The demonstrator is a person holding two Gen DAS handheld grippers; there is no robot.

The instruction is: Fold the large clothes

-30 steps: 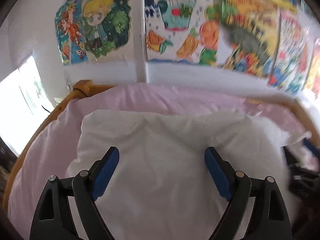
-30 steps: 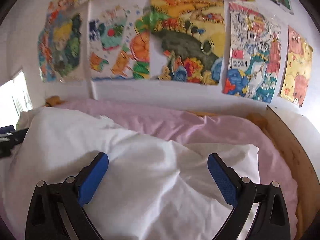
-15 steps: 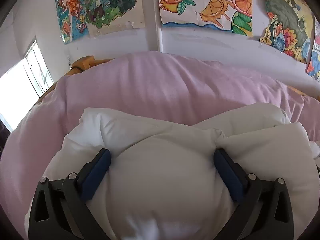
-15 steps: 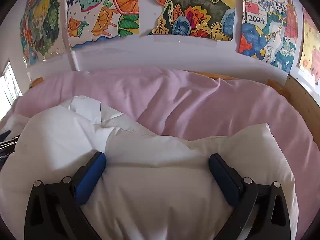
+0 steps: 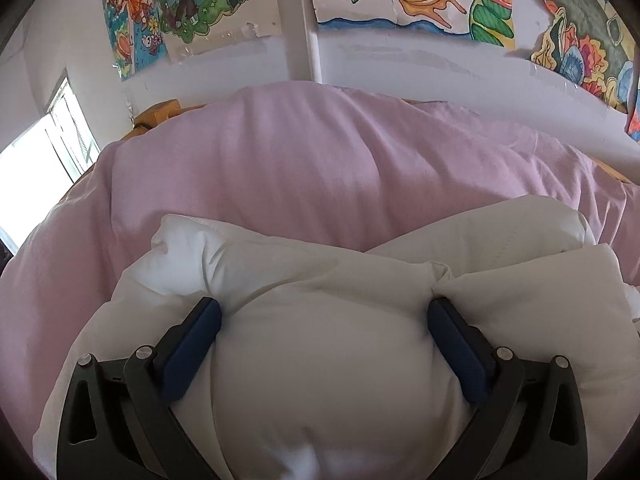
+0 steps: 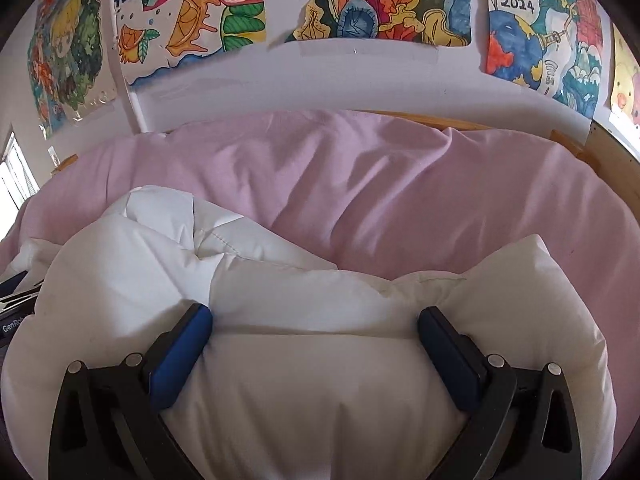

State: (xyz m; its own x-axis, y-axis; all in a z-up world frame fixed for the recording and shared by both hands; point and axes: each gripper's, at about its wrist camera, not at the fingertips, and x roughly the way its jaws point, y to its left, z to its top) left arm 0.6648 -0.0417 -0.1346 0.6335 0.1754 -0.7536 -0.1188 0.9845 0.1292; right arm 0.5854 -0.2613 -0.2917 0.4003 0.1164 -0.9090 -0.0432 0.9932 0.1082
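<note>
A thick white padded garment point(image 5: 320, 360) lies bunched on a pink bed cover point(image 5: 300, 168). My left gripper point(image 5: 324, 308) points down into it with its jaws wide open. The soft cloth bulges up between the blue pads point(image 5: 192, 340), which sink into its folds on both sides. In the right wrist view the same white garment point(image 6: 312, 380) fills the lower half. My right gripper point(image 6: 315, 315) is pushed into it in the same way, open, with a mound of cloth between its blue pads point(image 6: 180, 356). How the garment lies under the grippers is hidden.
The pink cover point(image 6: 360, 184) spreads across the bed to a wooden frame point(image 6: 608, 148) at the right and back. A white wall with colourful drawings point(image 6: 384, 4) rises behind. A bright window point(image 5: 48, 148) is at the left. A dark part of the other gripper point(image 6: 12, 312) shows at the left edge.
Both grippers have come down onto the white garment and tipped further downward. The cloth now swells between their fingers. The left jaws have spread a little wider.
</note>
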